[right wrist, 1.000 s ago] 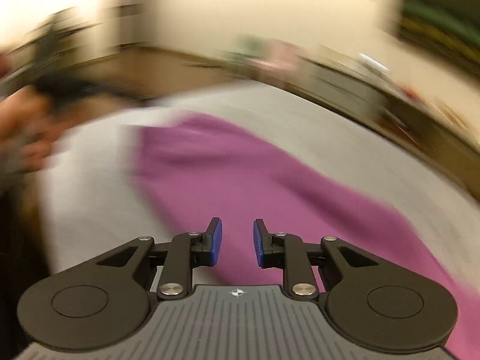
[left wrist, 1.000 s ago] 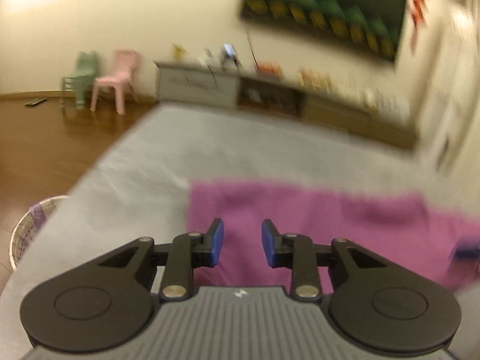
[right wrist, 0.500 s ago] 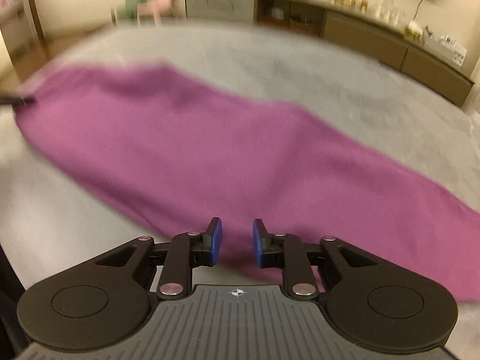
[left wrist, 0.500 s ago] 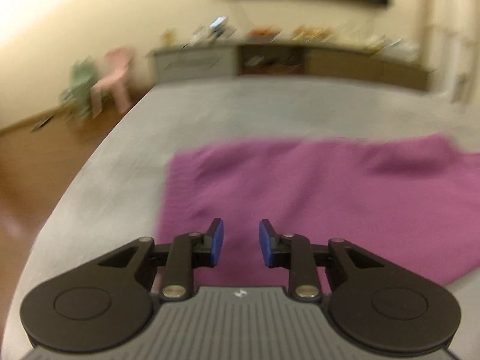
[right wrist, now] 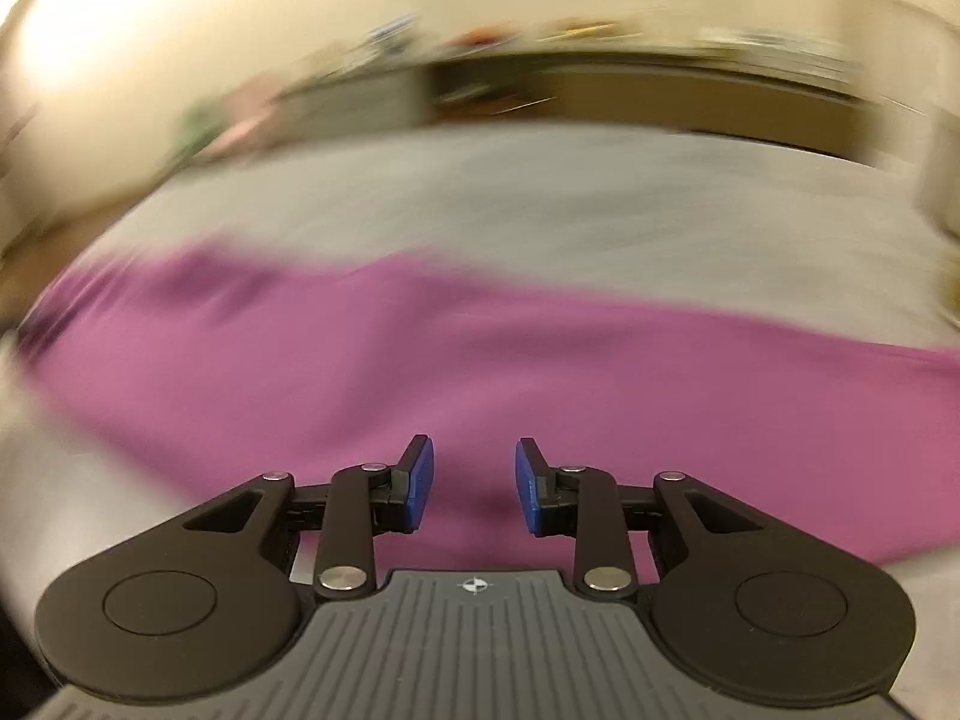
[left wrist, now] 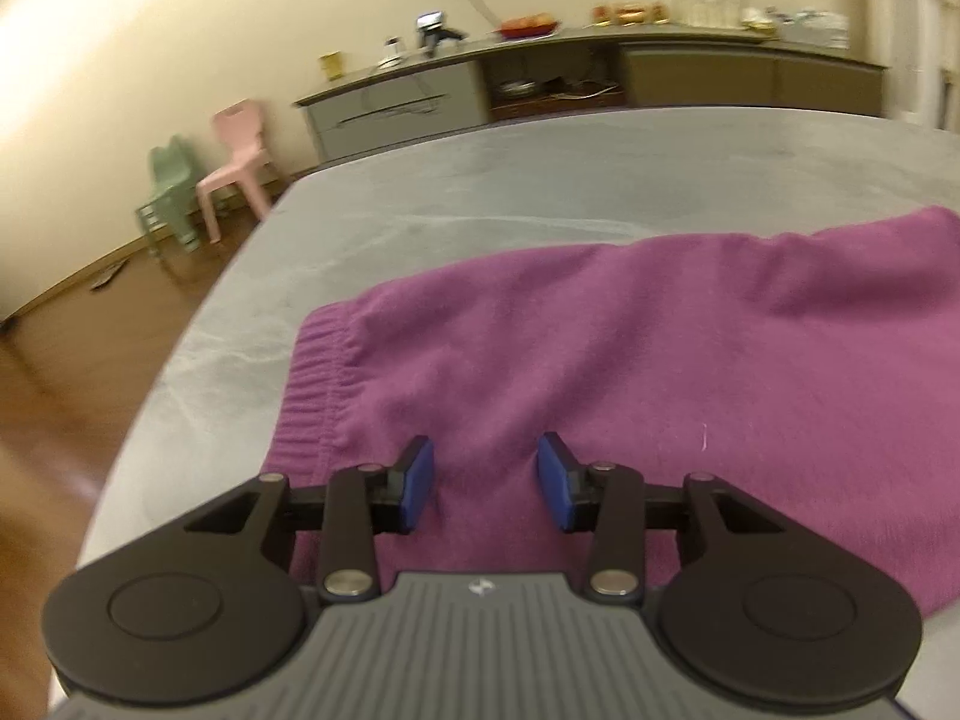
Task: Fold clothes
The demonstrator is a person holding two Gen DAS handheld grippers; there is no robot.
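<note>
My left gripper (left wrist: 485, 483) hangs over the purple garment (left wrist: 630, 360) near its ribbed waistband (left wrist: 312, 384), jaws opening, nothing pinched between the pads. My right gripper (right wrist: 468, 483) is over the same cloth (right wrist: 420, 372), jaws also opening, empty. The garment lies flat along the near part of the grey table (left wrist: 480, 180).

Risks, as I judge them: pads could catch only the top layer, so the fold drags unevenly; grabbing off the hem would skew the fold; the cloth may slide on the smooth top.

Hard to see: the right view is heavily smeared, so its cloth edges are unclear. The garment's far end is cut off in the left view. I can't tell how many layers there are.
</note>
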